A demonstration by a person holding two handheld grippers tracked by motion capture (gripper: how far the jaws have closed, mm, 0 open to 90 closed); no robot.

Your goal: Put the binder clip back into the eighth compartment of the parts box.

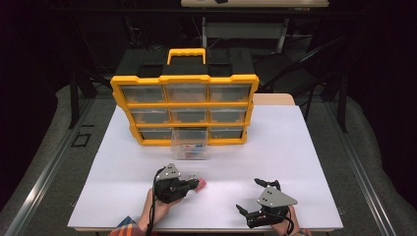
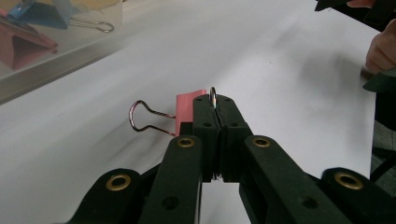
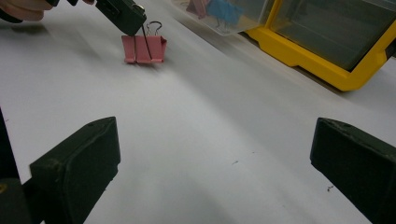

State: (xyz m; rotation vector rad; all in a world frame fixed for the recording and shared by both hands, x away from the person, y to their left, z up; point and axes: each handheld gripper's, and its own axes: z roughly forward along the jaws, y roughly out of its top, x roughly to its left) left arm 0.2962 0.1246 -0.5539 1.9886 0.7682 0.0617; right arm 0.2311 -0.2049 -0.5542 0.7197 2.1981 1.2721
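A pink binder clip [image 2: 186,108] is gripped by one wire handle between the closed jaws of the left gripper [image 2: 215,100] – the pick-up step – on the white table [image 1: 295,147]. A lift toward the clear drawer [image 1: 191,148] is judged next. The right gripper [image 1: 255,196] is held open, well apart; the yellow organizer [image 1: 184,78] stands behind – nothing is seen in the way.

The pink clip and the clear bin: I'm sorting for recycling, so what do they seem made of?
The pink clip: probably painted sheet metal, a folded matte body, with thin shiny wire handles, one pinched in the left gripper. The clear bin: seemingly transparent plastic, since the clips inside show through its glossy wall.
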